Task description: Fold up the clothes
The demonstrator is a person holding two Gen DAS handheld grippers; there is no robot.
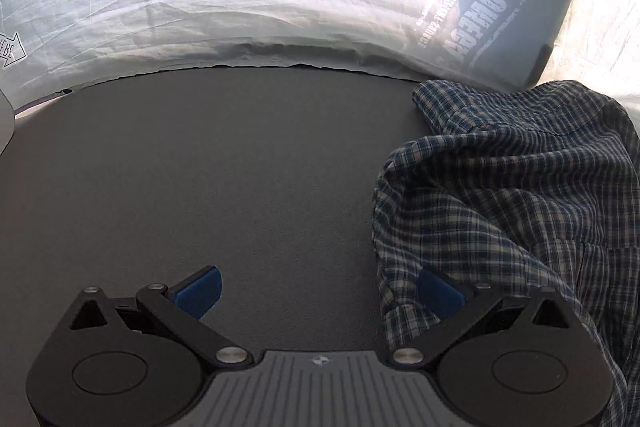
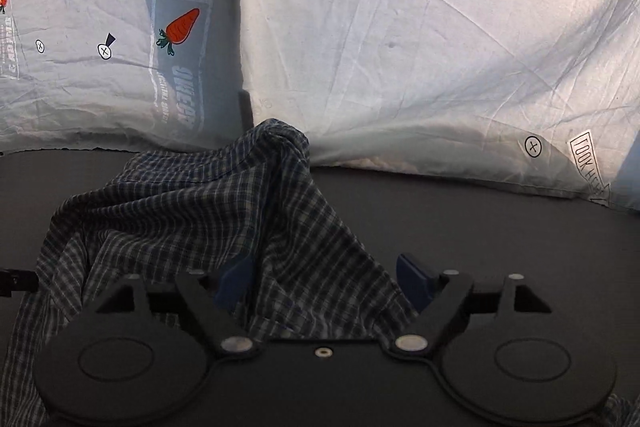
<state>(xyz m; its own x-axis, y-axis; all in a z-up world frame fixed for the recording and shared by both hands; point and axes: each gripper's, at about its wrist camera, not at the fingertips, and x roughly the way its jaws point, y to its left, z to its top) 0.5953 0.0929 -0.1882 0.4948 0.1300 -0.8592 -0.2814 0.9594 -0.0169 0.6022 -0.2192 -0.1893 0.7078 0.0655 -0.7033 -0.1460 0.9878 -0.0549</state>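
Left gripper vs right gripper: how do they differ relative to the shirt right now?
The left gripper has bare dark table between its jaws; the right gripper has the plaid shirt bunched between its jaws. The left meets the cloth only at one pad, where the shirt's edge drapes; the right has cloth draped over its body and reaching both pads. Shared: both jaws stand wide open, nothing clamped, blue pads.

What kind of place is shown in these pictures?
Probably a makeshift recording corner rather than a lived-in room: a dark table holds a crumpled plaid shirt, and printed sheets with carrot and cross marks hang as a backdrop.
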